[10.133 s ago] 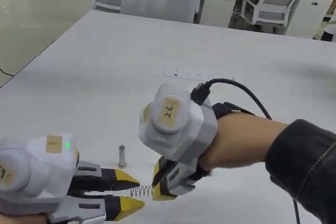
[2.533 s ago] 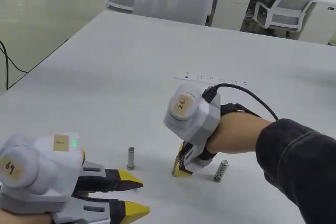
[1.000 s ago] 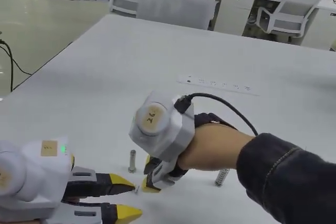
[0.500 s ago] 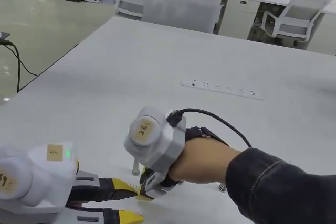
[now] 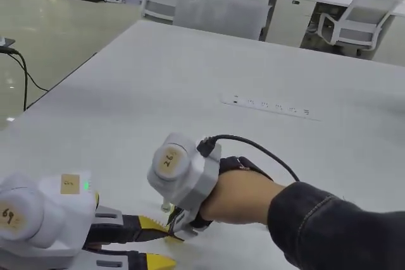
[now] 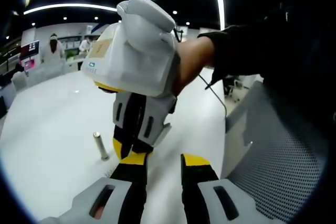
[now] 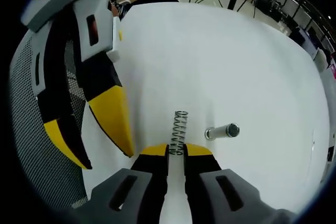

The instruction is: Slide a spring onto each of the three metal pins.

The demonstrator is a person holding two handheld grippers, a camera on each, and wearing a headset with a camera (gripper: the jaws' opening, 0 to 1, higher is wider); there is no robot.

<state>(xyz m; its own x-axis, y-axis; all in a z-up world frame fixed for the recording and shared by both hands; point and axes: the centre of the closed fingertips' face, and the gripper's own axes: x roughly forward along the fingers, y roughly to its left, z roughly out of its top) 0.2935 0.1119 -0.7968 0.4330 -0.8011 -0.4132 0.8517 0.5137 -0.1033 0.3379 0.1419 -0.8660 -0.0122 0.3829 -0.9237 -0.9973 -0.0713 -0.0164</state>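
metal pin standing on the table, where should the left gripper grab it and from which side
Take the metal pin low on its shaft, with the left gripper coming in level from the side. It is a slim upright cylinder, so the fingers close best across it, and its top is best left free for the spring held by the right gripper.

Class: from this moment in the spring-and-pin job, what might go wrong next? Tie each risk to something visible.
1. The right gripper pinches the spring by one end, so it may bend or flick out when pressed.
2. The pin stands unheld on the table; an off-centre push may topple it.
3. The left gripper, open, sits close beside the right one; they may bump.
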